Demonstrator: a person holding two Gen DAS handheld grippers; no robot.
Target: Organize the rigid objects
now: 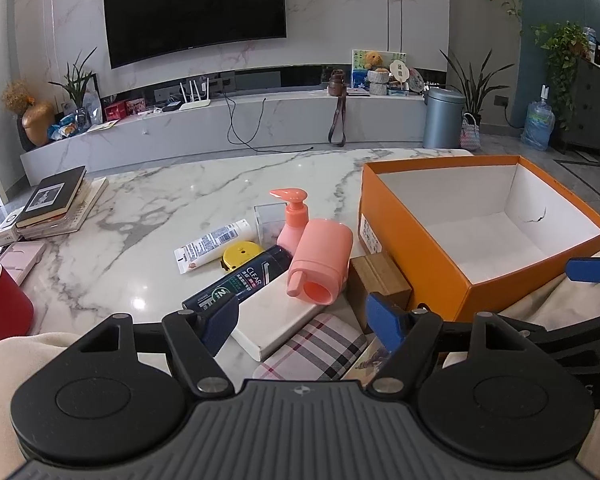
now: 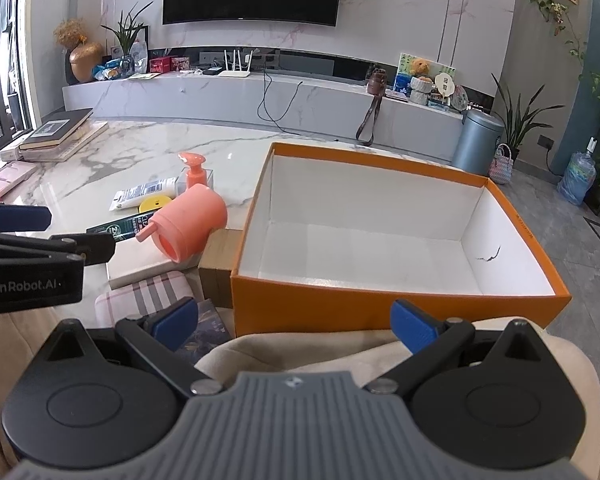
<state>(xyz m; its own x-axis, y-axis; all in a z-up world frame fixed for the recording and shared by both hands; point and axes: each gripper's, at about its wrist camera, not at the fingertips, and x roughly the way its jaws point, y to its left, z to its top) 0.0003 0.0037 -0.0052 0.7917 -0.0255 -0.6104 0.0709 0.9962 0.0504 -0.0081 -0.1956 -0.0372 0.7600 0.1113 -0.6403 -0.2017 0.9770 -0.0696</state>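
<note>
left gripper (image 1: 304, 316) spread wide, empty | pink cup (image 1: 320, 266) on its side just ahead of the fingertips, mouth toward them | right gripper (image 2: 296, 320) spread too, facing empty orange box (image 2: 340, 308) | left looks closer

Low in the centre of my left view, the dark shampoo bottle (image 1: 240, 282) lying on the worktop reads "CLEAR" in white; the smaller print under it is too fine to make out. At the left edge of my right view, the black body of my other gripper (image 2: 28, 284) carries "GenRobot.AI". The white label (image 1: 371, 236) on the orange box (image 1: 428, 276) is illegible.
</note>
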